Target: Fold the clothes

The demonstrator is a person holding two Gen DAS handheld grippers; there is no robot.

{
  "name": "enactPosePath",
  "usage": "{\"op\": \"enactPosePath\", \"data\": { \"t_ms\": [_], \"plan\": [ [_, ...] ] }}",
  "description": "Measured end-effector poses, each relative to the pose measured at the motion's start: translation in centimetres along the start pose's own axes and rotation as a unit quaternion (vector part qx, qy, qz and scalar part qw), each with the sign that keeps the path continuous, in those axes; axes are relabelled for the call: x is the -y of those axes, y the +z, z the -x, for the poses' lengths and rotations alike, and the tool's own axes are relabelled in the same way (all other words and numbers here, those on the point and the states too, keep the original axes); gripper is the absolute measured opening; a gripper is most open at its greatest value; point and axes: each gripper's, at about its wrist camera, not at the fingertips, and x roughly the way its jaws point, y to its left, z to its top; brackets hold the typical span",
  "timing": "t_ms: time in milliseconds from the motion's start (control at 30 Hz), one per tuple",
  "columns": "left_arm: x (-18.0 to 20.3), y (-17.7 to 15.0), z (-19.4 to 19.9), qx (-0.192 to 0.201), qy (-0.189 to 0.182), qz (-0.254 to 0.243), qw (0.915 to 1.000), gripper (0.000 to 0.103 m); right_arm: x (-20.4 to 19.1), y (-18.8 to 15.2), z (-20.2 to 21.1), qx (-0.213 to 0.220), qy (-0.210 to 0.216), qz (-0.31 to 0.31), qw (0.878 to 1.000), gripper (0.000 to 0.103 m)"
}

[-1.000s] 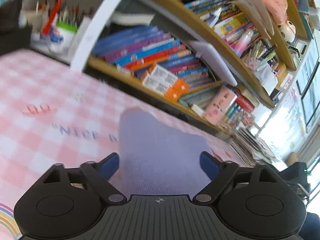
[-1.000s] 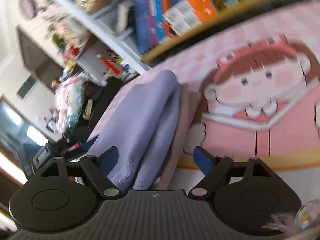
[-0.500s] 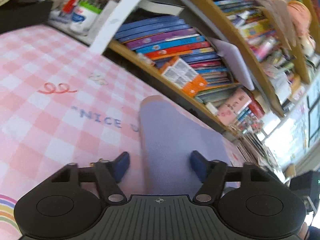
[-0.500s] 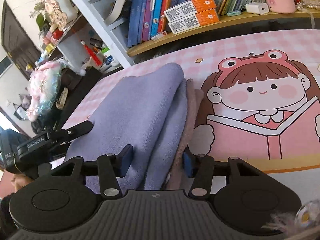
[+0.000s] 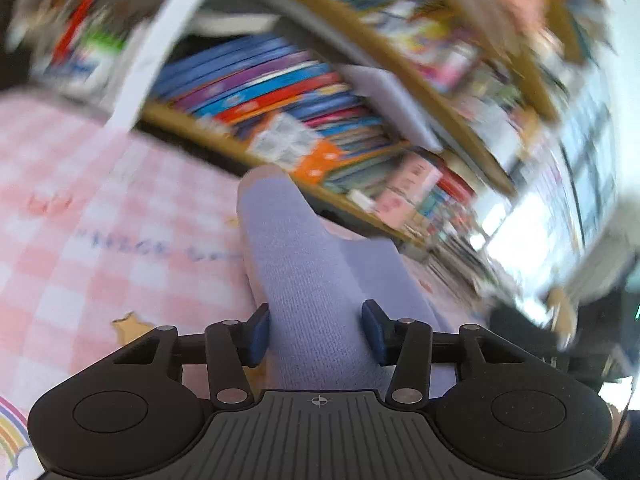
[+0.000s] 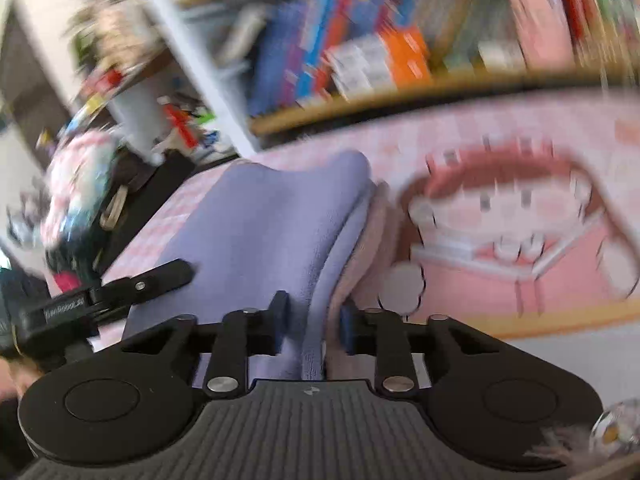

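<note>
Pink checked cloth (image 5: 100, 248) — bookshelf (image 5: 360, 128) behind

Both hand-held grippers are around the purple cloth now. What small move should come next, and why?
Probably lift both ends together. The right hand-held gripper has just been closing and pinches the purple cloth edge; the left hand-held gripper has been closing with cloth bunched between its pads. The cloth lies on the pink mat.

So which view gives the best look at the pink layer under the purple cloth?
The right wrist view. The pink layer shows as a long strip along the right edge of the purple cloth. The left wrist view shows mostly the purple cloth between the tongs, with only a thin blurred pale edge beside it.
</note>
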Motion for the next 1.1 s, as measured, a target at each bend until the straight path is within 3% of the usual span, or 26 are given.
{"op": "enactPosePath", "data": {
  "t_ms": [100,133,233,300,400,500,633,667,733,800,867,933,1000,1100],
  "plan": [
    [2.2,-0.6,0.7,-0.016,-0.002,-0.04,0.9991,0.048,-1.3,-0.8,1.7,-0.001,-0.022,0.064,0.998,0.023],
    [2.0,-0.7,0.7,-0.025,-0.002,-0.031,0.9992,0.048,-1.5,-1.0,2.1,-0.005,-0.027,0.075,0.997,0.023],
    [0.7,-1.0,0.7,-0.044,-0.005,0.007,0.999,0.053,0.2,-1.3,2.7,-0.02,-0.015,0.033,0.999,0.029],
    [-0.2,-0.9,0.6,-0.046,-0.005,0.029,0.9985,0.055,1.6,-1.3,2.7,-0.031,-0.007,-0.005,0.999,0.05],
    [-1.4,-0.9,0.4,-0.048,-0.014,0.064,0.9967,0.064,3.3,-1.4,2.3,-0.048,0.003,-0.062,0.997,0.058],
    [-2.7,-1.3,-0.2,-0.061,-0.033,0.104,0.9922,0.064,5.0,-1.5,1.6,-0.062,0.029,-0.137,0.988,0.058],
    [-3.0,-1.5,-0.5,-0.062,-0.042,0.114,0.9906,0.063,5.6,-1.4,0.5,-0.072,0.044,-0.167,0.982,0.058],
    [-2.9,-1.5,-0.6,-0.062,-0.044,0.112,0.9908,0.06,5.4,-1.3,0.4,-0.072,0.045,-0.165,0.983,0.057],
    [-2.1,-1.5,-0.6,-0.056,-0.038,0.087,0.9938,0.052,4.7,-1.3,0.1,-0.07,0.048,-0.15,0.985,0.046],
    [-0.8,-1.5,-0.2,-0.046,-0.025,0.045,0.9976,0.049,3.7,-1.5,0.5,-0.054,0.044,-0.11,0.992,0.032],
    [0.4,-1.5,0.2,-0.035,-0.019,0.005,0.9992,0.049,2.4,-1.5,1.1,-0.037,0.027,-0.058,0.997,0.029],
    [0.9,-1.5,0.1,-0.034,-0.013,-0.011,0.9993,0.05,1.8,-1.8,1.4,-0.032,0.015,-0.031,0.999,0.028],
    [0.3,-1.4,-0.2,-0.045,-0.009,0.008,0.9989,0.052,2.2,-1.8,1.3,-0.037,0.018,-0.042,0.998,0.031],
    [-0.9,-1.3,-0.4,-0.052,-0.014,0.048,0.9974,0.056,3.4,-1.8,0.9,-0.045,0.034,-0.085,0.995,0.046]
  ]
}}
